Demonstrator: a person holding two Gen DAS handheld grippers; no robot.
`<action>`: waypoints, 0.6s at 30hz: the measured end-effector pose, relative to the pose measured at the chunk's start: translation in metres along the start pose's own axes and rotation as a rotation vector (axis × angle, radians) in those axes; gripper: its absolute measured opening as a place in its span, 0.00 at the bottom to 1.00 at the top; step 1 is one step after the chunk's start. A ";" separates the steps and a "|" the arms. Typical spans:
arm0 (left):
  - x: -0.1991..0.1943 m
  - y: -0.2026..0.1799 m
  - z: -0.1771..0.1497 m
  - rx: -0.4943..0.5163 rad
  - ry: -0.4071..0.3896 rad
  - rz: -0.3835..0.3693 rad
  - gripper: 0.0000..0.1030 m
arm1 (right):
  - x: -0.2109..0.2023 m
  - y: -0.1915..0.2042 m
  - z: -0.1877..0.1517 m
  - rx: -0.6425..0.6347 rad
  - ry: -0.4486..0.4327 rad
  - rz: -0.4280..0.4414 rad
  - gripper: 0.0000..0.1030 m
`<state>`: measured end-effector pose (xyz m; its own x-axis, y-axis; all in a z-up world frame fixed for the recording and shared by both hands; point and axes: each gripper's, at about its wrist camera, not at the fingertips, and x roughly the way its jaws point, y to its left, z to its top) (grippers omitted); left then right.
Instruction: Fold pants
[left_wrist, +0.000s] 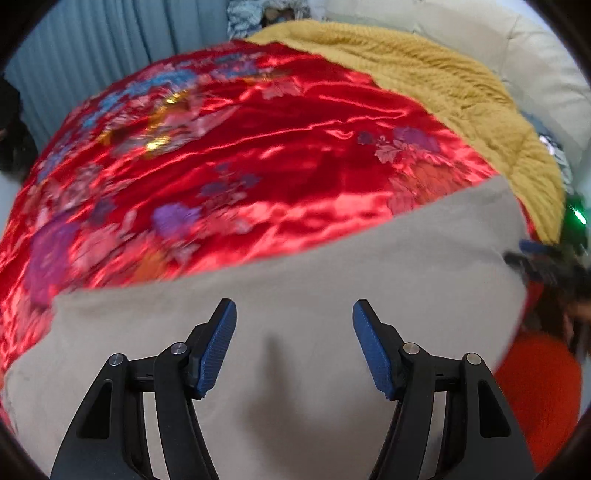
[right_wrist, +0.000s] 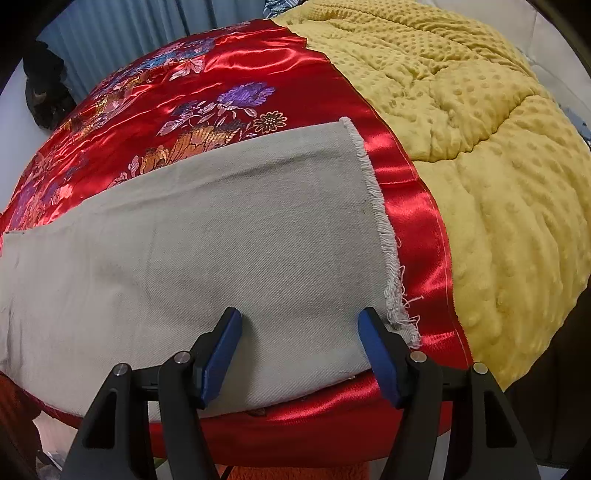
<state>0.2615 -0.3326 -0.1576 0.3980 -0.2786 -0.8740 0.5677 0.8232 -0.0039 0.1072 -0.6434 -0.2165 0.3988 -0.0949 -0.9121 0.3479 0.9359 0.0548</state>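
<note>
Beige-grey pants (left_wrist: 295, 266) lie flat on a red satin floral bedspread (left_wrist: 258, 147). My left gripper (left_wrist: 294, 314) is open, hovering over the pants' middle with nothing between the fingers. In the right wrist view the pant leg (right_wrist: 221, 229) ends in a frayed hem (right_wrist: 376, 206) on the right. My right gripper (right_wrist: 300, 325) is open, its fingers straddling the leg's near edge just left of the frayed hem corner; contact with the cloth cannot be told. The right gripper also shows in the left wrist view (left_wrist: 532, 258) at the far right edge of the pants.
A yellow dotted fleece blanket (right_wrist: 480, 147) covers the bed to the right of the red bedspread (right_wrist: 221, 74). Blue-grey curtains (left_wrist: 110, 44) hang behind. A dark object (right_wrist: 44, 88) sits at far left. An orange fuzzy fabric (left_wrist: 535, 387) lies below the bed edge.
</note>
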 end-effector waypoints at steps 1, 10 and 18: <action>0.007 -0.006 0.007 -0.005 0.005 0.003 0.65 | 0.000 0.000 0.000 0.001 -0.001 0.002 0.64; 0.067 -0.045 0.009 0.103 0.101 0.122 0.65 | 0.000 -0.002 0.002 -0.004 0.002 0.020 0.65; 0.024 -0.077 -0.057 0.278 0.027 0.096 0.65 | -0.002 -0.003 0.000 -0.010 -0.004 0.033 0.65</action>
<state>0.1864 -0.3749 -0.2061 0.4427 -0.1898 -0.8764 0.7053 0.6772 0.2096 0.1051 -0.6457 -0.2151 0.4132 -0.0656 -0.9083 0.3261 0.9419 0.0803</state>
